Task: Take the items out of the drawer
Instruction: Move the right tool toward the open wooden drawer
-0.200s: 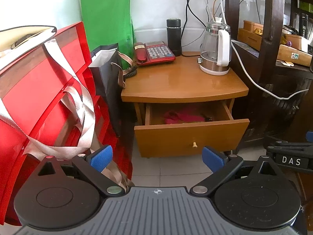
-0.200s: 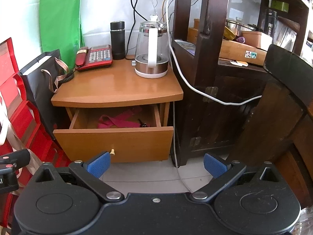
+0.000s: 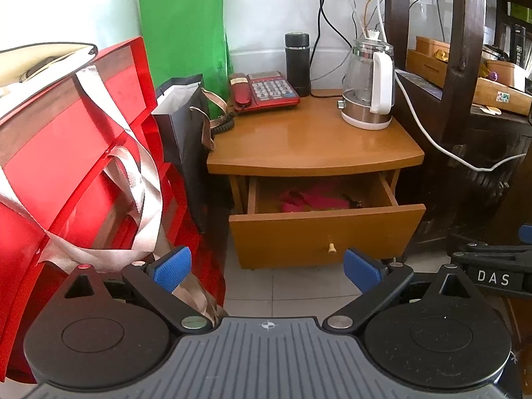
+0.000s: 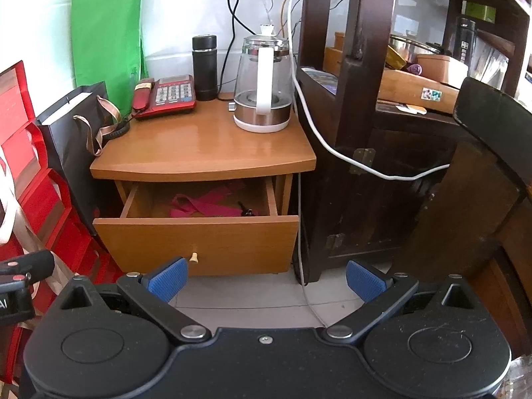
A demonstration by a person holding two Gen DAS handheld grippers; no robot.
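Observation:
The wooden nightstand's drawer [image 3: 327, 232] [image 4: 196, 239] stands pulled open. Inside lies a pink strap [image 3: 312, 199] [image 4: 206, 204] with a small dark object [image 4: 246, 212] at its right end. My left gripper [image 3: 267, 267] is open and empty, held low in front of the drawer front, well short of it. My right gripper [image 4: 266, 279] is open and empty, also low over the floor tiles in front of the drawer's right side. The right gripper's body [image 3: 495, 266] shows at the right edge of the left wrist view.
On the nightstand top [image 4: 202, 146] stand a red phone [image 4: 164, 94], a black flask [image 4: 204, 66] and a glass kettle [image 4: 262, 86]. Red gift bags [image 3: 73, 153] and a dark paper bag [image 3: 186, 126] stand left. A dark cabinet [image 4: 382, 173] with a white cable [image 4: 332, 146] stands right.

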